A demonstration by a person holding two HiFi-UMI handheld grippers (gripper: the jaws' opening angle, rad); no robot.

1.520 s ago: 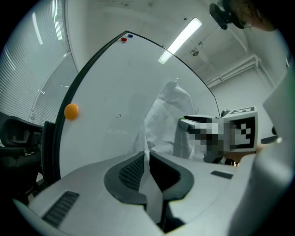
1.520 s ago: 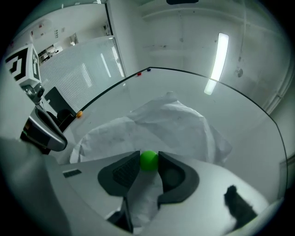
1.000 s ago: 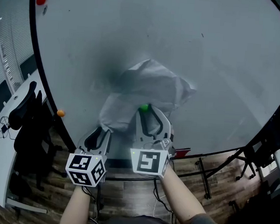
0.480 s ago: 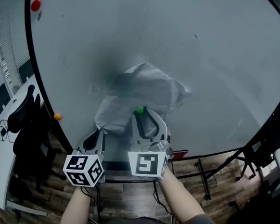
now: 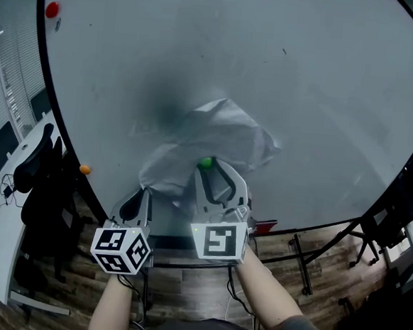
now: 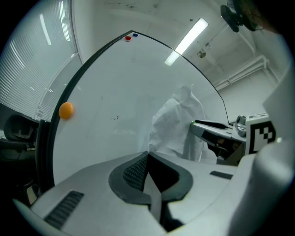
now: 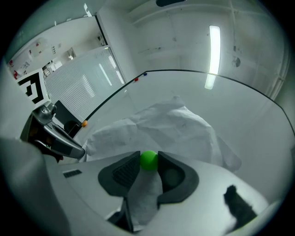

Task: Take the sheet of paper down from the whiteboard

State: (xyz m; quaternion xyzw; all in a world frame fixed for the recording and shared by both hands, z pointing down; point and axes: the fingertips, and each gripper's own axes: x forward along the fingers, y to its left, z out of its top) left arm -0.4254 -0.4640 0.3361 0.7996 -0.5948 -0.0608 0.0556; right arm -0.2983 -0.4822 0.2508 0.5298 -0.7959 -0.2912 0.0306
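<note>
Whiteboard (image 5: 304, 97) ahead, with crumpled sheet of paper (image 5: 223, 137) low against it; left hand-held gripper (image 6: 146, 154) closed tight on sheet's lower-left corner — right hand-held gripper (image 7: 148, 159) clamped round green magnet (image 5: 206, 163) at sheet's lower edge; orange magnet (image 5: 85, 168) stuck on board's left rim.

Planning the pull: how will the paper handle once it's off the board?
The paper is creased and bulging, so probably floppy and light. Pinched at a corner by the left gripper, it may tear if yanked while the magnet sits on it.
</note>
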